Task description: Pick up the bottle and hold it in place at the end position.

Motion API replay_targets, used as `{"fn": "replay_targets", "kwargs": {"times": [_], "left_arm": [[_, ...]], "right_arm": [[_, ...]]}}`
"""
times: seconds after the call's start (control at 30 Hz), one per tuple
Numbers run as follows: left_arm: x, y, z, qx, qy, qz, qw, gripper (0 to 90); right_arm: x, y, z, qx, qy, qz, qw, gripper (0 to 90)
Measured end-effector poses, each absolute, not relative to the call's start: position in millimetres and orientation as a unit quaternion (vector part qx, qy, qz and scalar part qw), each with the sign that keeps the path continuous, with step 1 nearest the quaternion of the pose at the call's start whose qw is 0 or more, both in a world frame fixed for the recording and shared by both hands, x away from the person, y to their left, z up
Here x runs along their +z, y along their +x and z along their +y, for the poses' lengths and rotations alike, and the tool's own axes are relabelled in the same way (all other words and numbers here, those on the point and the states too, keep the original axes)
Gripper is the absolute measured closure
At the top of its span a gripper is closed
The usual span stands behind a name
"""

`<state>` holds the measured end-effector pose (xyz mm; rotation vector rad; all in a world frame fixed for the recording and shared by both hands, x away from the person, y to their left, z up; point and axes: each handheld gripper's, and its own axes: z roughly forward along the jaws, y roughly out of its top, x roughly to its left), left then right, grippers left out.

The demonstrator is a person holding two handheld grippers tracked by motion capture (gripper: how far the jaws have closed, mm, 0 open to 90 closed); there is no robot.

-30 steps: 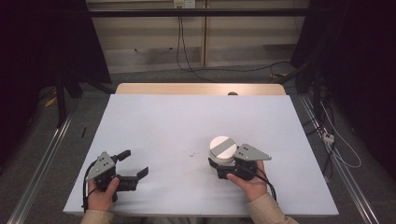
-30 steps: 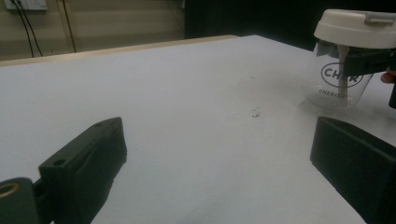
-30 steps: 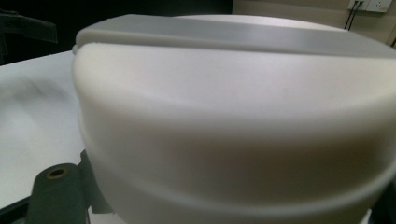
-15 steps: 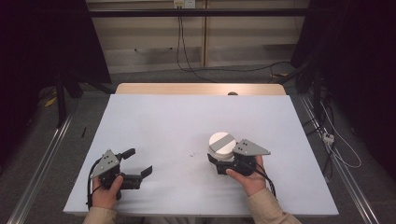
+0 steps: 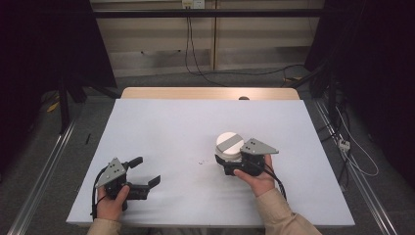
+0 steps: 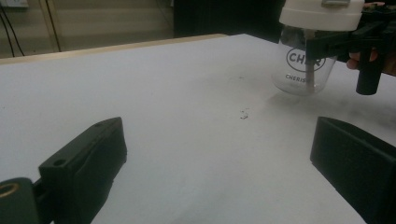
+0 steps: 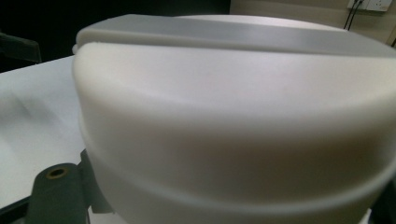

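A clear jar (image 5: pixel 229 143) with a white lid sits right of the table's middle, gripped by my right gripper (image 5: pixel 227 164), whose jaws close around its body just under the lid. In the left gripper view the jar (image 6: pixel 306 70) shows its printed logo, its base at or barely above the white table (image 5: pixel 195 122); I cannot tell which. The lid (image 7: pixel 233 116) looms close in the right gripper view, above one black finger (image 7: pixel 56 196). My left gripper (image 5: pixel 148 170) rests near the front left edge, open, with bare table between its jaws (image 6: pixel 219 158).
A few dark crumbs (image 5: pixel 200 162) lie on the table left of the jar. A wooden strip (image 5: pixel 210 93) runs along the far edge. Cables trail over the floor behind and to the right of the table.
My right gripper and the jar have shifted slightly up in the picture. The left gripper has stayed where it was.
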<state>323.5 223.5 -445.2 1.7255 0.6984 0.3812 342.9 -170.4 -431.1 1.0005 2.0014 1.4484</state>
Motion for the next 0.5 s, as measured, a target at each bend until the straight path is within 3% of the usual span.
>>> {"fn": "replay_targets", "kwargs": {"times": [0.5], "left_arm": [[-443.2, 327.9, 222.2, 0.159, 0.734, 0.297, 0.590, 3.4]], "right_arm": [[-430.0, 356.0, -167.9, 0.527, 0.370, 0.727, 0.239, 18.3]]}}
